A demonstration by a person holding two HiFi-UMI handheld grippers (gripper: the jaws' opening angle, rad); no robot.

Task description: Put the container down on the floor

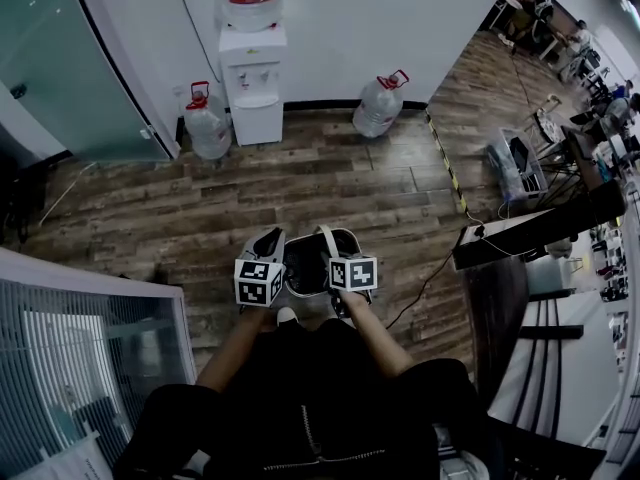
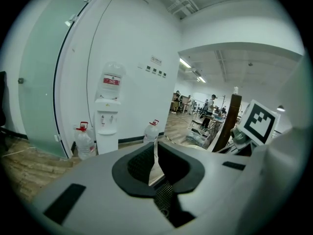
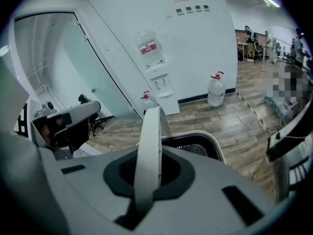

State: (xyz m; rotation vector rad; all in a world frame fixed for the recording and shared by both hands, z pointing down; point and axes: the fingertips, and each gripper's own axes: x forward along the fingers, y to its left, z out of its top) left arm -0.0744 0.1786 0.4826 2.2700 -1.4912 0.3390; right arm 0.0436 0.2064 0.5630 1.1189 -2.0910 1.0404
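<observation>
Head view takes in a wide stretch of wooden floor [image 1: 330,183], bare from the person's feet up to the white wall [image 1: 400,28]. A glass partition [image 1: 60,58] closes the left side. A dark desk [image 1: 530,230] with a cable [image 1: 425,288] trailing off it crowds the right, just past a line of yellow-black tape [image 1: 445,163]. Against the wall stands a water dispenser [image 1: 252,78], with one water bottle [image 1: 207,123] just beside it and another [image 1: 379,106] further along.

The container [image 1: 308,265], white with a dark inside, hangs in front of the person, held between both tools above open boards. The left gripper [image 1: 268,253] has its jaws pinched together on the container's thin white edge [image 2: 155,155]. The right gripper [image 1: 335,253] has its jaws closed on the arched white handle [image 3: 149,141], with the rim [image 3: 210,141] just beyond.
</observation>
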